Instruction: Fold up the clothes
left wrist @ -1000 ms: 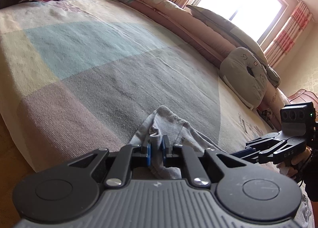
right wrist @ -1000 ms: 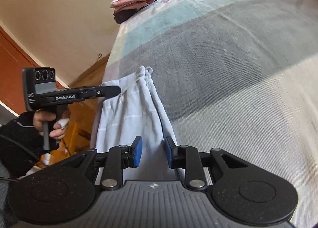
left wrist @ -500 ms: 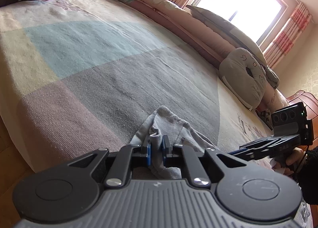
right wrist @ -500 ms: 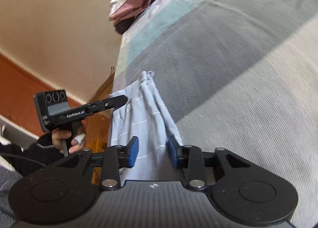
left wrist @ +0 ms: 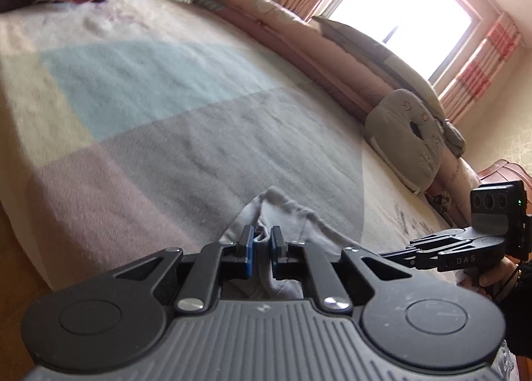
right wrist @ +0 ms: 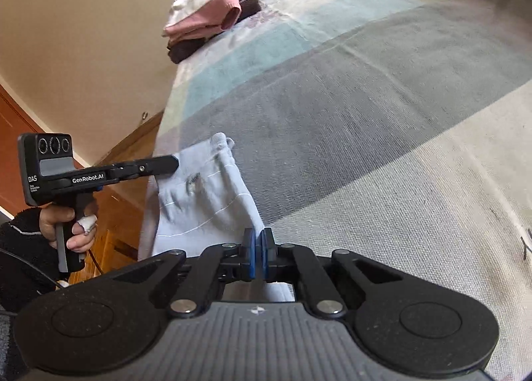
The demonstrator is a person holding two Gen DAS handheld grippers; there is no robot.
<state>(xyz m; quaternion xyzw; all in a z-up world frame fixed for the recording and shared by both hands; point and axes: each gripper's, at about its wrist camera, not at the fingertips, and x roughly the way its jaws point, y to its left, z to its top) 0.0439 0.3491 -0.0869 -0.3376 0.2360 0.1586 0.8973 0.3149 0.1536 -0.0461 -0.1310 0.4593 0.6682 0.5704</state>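
Note:
A light blue-grey garment (right wrist: 206,194) lies bunched near the corner of the bed (right wrist: 349,98), partly hanging over its edge. In the right wrist view my right gripper (right wrist: 257,241) is closing, its blue pads pressed on the garment's near right edge. My left gripper (right wrist: 173,161) reaches the garment's far left side there. In the left wrist view the left gripper (left wrist: 260,241) is shut on a fold of the garment (left wrist: 292,214). The right gripper (left wrist: 392,253) comes in from the right, held by a hand.
A stack of folded clothes, pink on top (right wrist: 206,20), sits at the bed's far corner. Rolled quilts and a grey pillow (left wrist: 409,148) line the far side under the window. Wooden floor (right wrist: 116,221) lies below the bed edge on the left.
The right gripper's jaws have come together on the garment's edge. It tilted a little. The left gripper keeps its hold and has not moved.

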